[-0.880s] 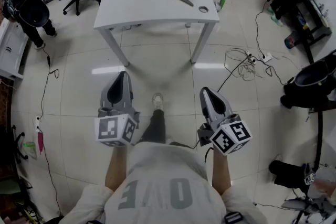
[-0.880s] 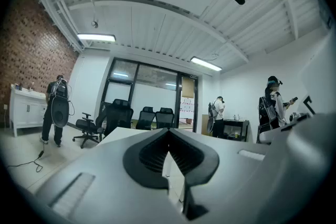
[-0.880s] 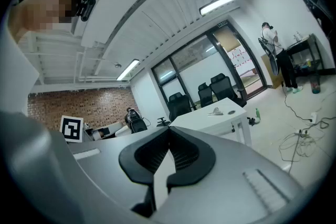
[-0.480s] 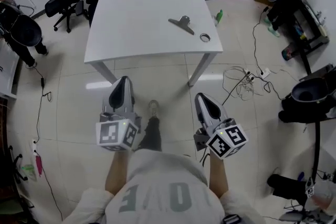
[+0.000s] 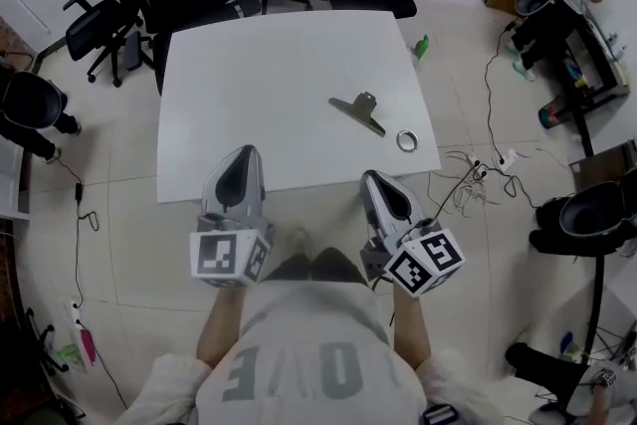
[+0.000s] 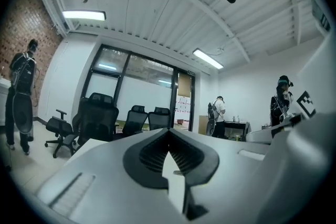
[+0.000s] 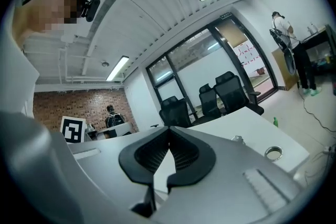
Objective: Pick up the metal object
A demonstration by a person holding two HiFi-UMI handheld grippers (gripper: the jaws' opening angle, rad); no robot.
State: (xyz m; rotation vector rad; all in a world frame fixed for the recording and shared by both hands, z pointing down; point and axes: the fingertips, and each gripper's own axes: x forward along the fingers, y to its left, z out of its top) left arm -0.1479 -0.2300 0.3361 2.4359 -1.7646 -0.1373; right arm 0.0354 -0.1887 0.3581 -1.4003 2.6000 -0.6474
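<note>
My left tongs (image 5: 242, 154) closed, empty. My right tongs (image 5: 371, 177) closed, empty. Both at near edge of counter (image 5: 259, 65). Metal clip (image 5: 358, 110) on counter, 12 o'clock from right tongs; ring (image 5: 406, 140) at clip's 4 o'clock.

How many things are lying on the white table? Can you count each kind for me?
Metal object: 1
Small ring: 1
Total on the white table: 2
</note>
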